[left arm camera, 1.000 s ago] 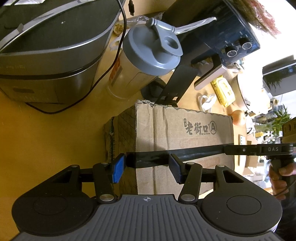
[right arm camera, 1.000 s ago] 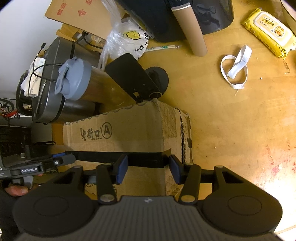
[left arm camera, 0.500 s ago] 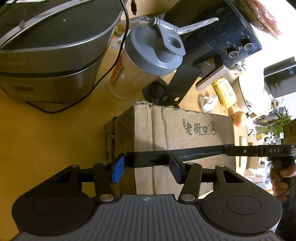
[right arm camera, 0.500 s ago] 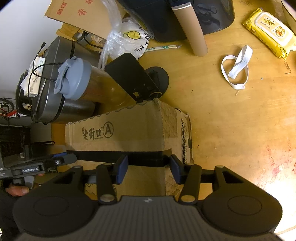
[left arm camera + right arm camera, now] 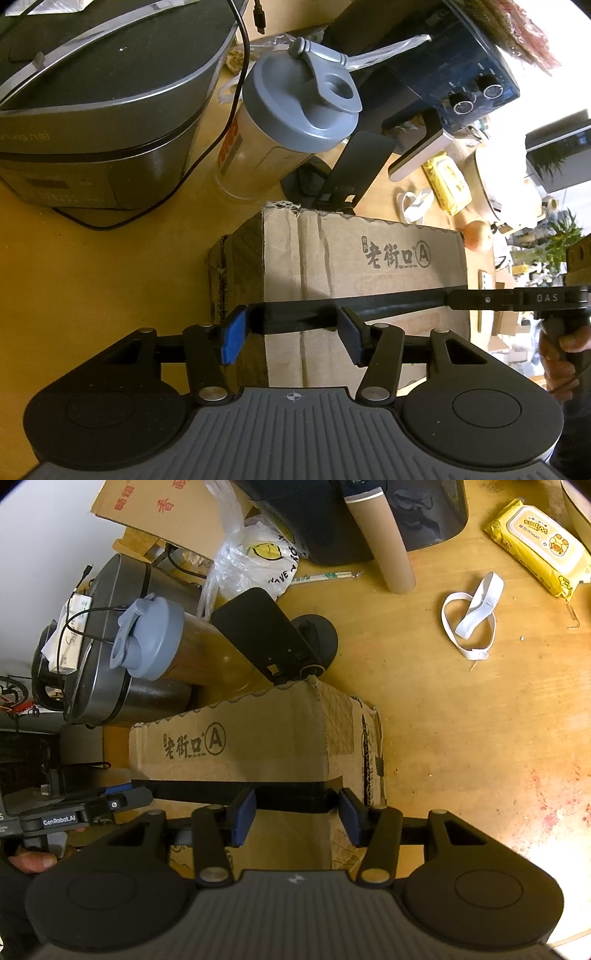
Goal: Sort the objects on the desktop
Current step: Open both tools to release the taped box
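Observation:
A brown cardboard box [image 5: 369, 236] with printed characters and a black band across its top lies on the wooden desk. My left gripper [image 5: 293, 328] sits over the box's left end, its blue pads close together with the band between them. My right gripper [image 5: 297, 810] sits the same way over the right end of the box [image 5: 258, 716]. Both grippers appear shut on the box, though the contact under the pads is hidden. Each view shows the other gripper at the far end of the band, with a hand [image 5: 565, 343] on its handle.
Right behind the box stand a grey-lidded shaker bottle [image 5: 295, 110], a black phone stand [image 5: 354, 166] and a dark rice cooker [image 5: 92, 110] with a cable. A white elastic band [image 5: 472, 624], a yellow wipes pack [image 5: 535, 542] and a cardboard tube [image 5: 388, 542] lie further right.

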### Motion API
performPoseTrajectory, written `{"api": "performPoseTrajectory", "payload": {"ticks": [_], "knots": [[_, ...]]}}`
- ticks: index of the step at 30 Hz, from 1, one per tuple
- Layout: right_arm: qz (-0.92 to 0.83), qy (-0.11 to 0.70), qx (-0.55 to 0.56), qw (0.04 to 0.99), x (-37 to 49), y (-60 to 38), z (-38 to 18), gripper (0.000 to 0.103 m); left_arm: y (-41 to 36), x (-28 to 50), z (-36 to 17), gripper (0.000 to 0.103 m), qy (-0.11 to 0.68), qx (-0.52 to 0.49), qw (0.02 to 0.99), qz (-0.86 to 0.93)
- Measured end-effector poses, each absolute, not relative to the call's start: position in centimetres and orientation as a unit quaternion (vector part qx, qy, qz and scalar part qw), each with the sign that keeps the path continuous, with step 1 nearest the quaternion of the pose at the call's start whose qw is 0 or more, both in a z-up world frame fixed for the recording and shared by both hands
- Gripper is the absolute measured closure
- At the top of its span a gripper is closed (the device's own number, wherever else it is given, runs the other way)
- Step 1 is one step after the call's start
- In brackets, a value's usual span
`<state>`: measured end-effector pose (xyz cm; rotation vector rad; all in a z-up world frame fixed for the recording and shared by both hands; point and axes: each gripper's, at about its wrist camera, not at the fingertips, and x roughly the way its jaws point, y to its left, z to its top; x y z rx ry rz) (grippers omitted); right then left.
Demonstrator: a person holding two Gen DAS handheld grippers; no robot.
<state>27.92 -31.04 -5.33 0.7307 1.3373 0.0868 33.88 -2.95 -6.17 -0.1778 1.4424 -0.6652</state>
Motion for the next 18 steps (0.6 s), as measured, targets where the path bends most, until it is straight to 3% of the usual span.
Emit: {"api": "performPoseTrajectory", "payload": {"ticks": [10, 11, 12, 15, 18], "knots": [[0.040, 0.605, 0.332, 0.723, 27.9, -31.1, -5.6, 0.053, -3.0, 33.7, -5.9, 0.050, 0.646, -0.082, 0.699, -0.295], [0.042, 0.603, 0.335, 0.723, 27.9, -31.2, -5.6, 0.047, -2.9, 33.7, -5.9, 0.048, 0.646, -0.085, 0.700, -0.293], [0.044, 0.601, 0.339, 0.722, 27.9, -31.2, -5.7, 0.031, -2.9, 33.7, -6.1, 0.043, 0.647, -0.089, 0.700, -0.291], [0.047, 0.591, 0.356, 0.723, 27.9, -31.1, -5.6, 0.000, -3.2, 33.5, -6.7, 0.005, 0.655, -0.079, 0.701, -0.272], [0.044, 0.588, 0.346, 0.729, 28.0, -30.7, -5.4, 0.000, -3.2, 33.3, -7.2, 0.004, 0.660, -0.072, 0.701, -0.260]]}}
